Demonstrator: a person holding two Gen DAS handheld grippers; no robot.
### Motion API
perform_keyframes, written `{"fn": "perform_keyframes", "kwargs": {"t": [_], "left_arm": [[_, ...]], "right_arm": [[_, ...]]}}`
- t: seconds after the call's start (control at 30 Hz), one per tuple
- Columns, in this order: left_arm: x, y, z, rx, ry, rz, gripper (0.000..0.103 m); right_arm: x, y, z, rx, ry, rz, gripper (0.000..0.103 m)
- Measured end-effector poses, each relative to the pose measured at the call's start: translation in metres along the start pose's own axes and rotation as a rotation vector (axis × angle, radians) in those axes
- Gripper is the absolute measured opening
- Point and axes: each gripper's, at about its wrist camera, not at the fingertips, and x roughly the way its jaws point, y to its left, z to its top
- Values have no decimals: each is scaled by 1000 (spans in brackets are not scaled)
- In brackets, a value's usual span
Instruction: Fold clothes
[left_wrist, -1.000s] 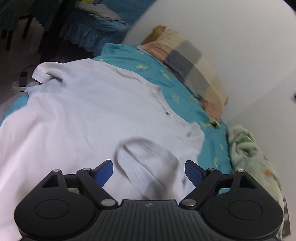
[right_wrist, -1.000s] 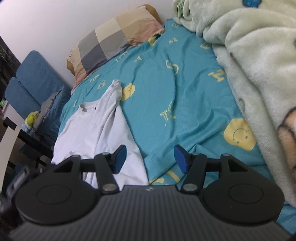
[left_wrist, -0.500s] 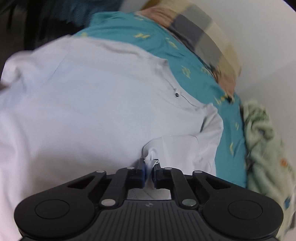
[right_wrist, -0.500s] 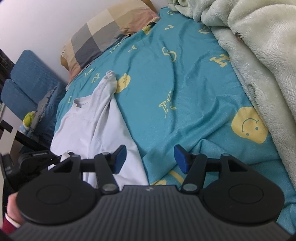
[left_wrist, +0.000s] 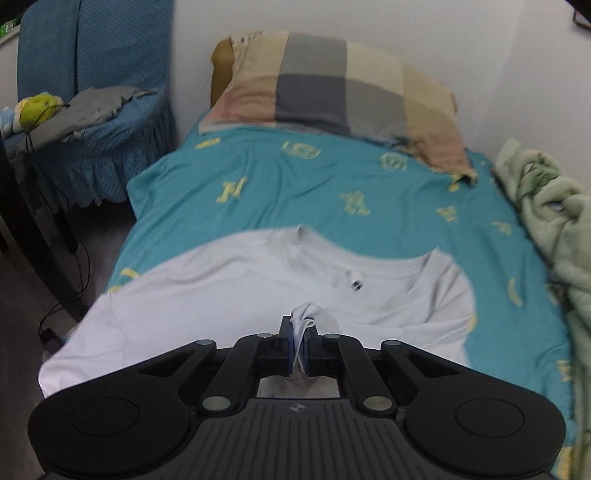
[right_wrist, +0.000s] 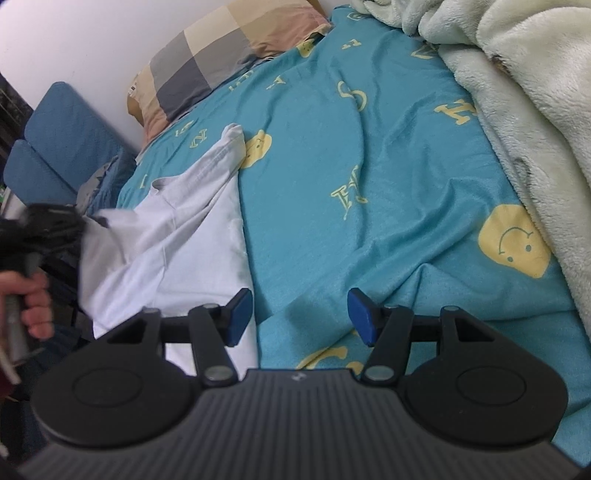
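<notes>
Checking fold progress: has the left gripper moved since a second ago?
Yes. The left gripper, shut on the white shirt, swung to face the checked pillow head-on.

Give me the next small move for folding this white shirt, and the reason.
Probably carry the pinched sleeve across the shirt toward its middle. The left tongs are shut on a bunch of its cloth, while the right tongs hang open over the blue sheet, holding nothing.
</notes>
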Motion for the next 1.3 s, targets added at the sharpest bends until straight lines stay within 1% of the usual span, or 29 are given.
{"fn": "perform_keyframes", "kwargs": {"t": [0.07, 0.13, 0.2, 0.3, 0.33, 0.43, 0.47, 0.53, 0.63, 0.7, 0.8, 0.87, 0.93, 1.03, 1.17, 1.23, 1.3], "left_arm": [[15, 9, -18, -30, 11, 9, 9], [15, 17, -31, -67, 12, 12, 30], [6, 22, -40, -97, 7, 10, 39], [-35, 20, -54, -114, -17, -31, 43], [-55, 18, -62, -126, -26, -48, 48], [-120, 3, -95, -129, -55, -82, 55], [-141, -2, -107, -132, -62, -97, 56], [-178, -20, -139, -144, -65, -148, 61], [-222, -51, -192, -163, -45, -216, 61], [-247, -79, -228, -130, -34, -255, 61], [-275, -123, -274, -49, -15, -311, 61], [-289, -151, -302, 36, -24, -314, 61], [-296, -175, -324, 113, -16, -311, 61], [-296, -197, -354, 191, -3, -309, 60], [-289, -217, -385, 310, 15, -297, 60], [-278, -224, -397, 347, 45, -300, 60], [-263, -229, -404, 387, 82, -297, 60]], "right_arm": [[1, 2, 1, -17, 2, 4, 59], [3, 4, 1, -34, 4, 7, 59], [4, 6, 2, -51, 6, 11, 59], [6, 8, 3, -77, 9, 17, 59], [6, 9, 3, -86, 9, 19, 59], [-2, 12, 5, -119, 1, 34, 59], [-7, 13, 6, -133, -4, 36, 59], [-18, 15, 6, -162, -19, 33, 59], [-42, 15, 8, -184, -56, 14, 59], [-67, 9, 9, -174, -100, 10, 59], [-107, 0, 6, -166, -144, 20, 59], [-130, -2, 1, -181, -158, 23, 59], [-145, -4, -7, -204, -156, 36, 59], [-161, -11, -23, -214, -144, 54, 59], [-170, -30, -36, -161, -133, 55, 59], [-177, -34, -33, -149, -157, 49, 59], [-183, -36, -31, -141, -183, 71, 59]]}}
